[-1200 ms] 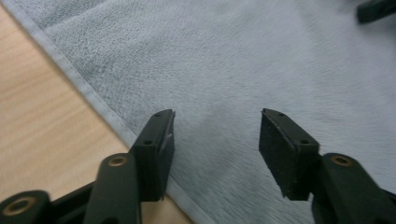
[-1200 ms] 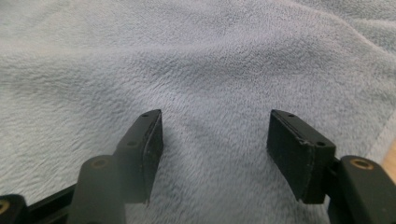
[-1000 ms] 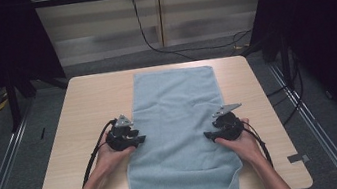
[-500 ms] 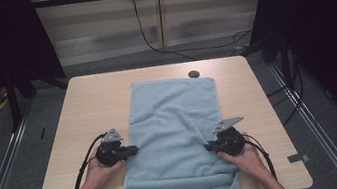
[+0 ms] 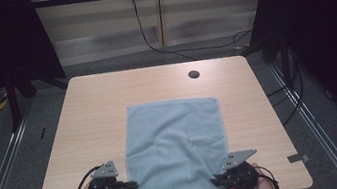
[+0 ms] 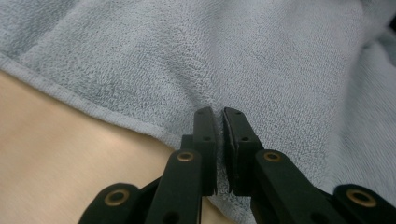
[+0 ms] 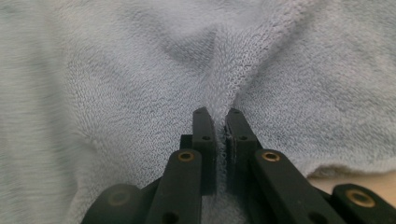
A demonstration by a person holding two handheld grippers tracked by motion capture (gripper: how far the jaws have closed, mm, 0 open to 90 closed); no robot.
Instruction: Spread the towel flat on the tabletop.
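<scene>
A light blue towel [image 5: 174, 144] lies lengthwise on the wooden table [image 5: 92, 106], its near end hanging over the front edge. My left gripper [image 5: 133, 184] pinches the towel's left hem near the front. Its jaws have just been closing, and in the left gripper view they [image 6: 219, 114] stand together with a fold of towel [image 6: 243, 56] between them. My right gripper [image 5: 216, 181] clamps the right edge. In the right gripper view its jaws [image 7: 218, 114] press a raised ridge of towel [image 7: 140, 70]. A hand holds each gripper.
A round dark cable hole [image 5: 194, 74] sits in the tabletop beyond the towel's far edge. Bare wood lies to the left, right and back of the towel. Dark curtains and floor rails flank the table, and cables trail at the back right.
Both grippers have slid toward the table's front edge and shut on the towel's sides. The towel came along with them, uncovering the cable hole and the table's far part.
</scene>
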